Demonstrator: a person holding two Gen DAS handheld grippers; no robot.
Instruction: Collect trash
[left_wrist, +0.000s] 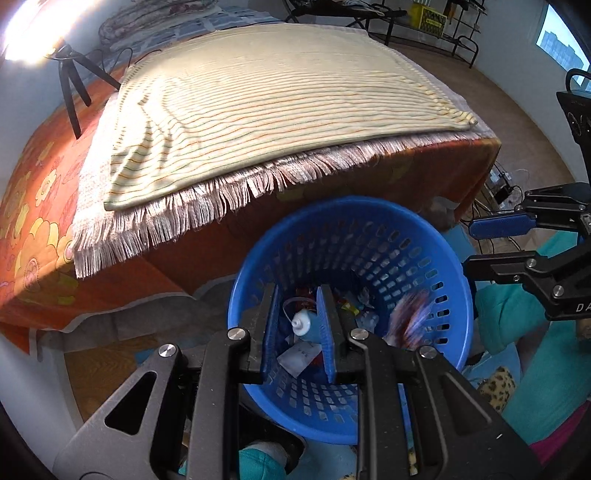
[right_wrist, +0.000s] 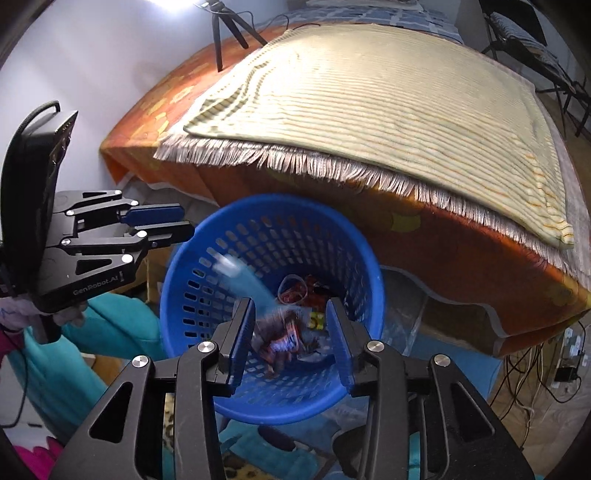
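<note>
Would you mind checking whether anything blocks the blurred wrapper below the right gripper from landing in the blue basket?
Nothing visible does. The blurred red-and-white wrapper is already inside the round blue perforated plastic basket, below the open right gripper, with only other trash beneath it.

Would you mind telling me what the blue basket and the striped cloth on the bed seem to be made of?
The blue basket looks like moulded plastic with a slightly glossy finish: its wall is pierced by even rows of slots and its rim is smooth. The striped cloth looks like soft, matt woven or knitted fabric, since it creases and drapes; which fibre cannot be told.
</note>
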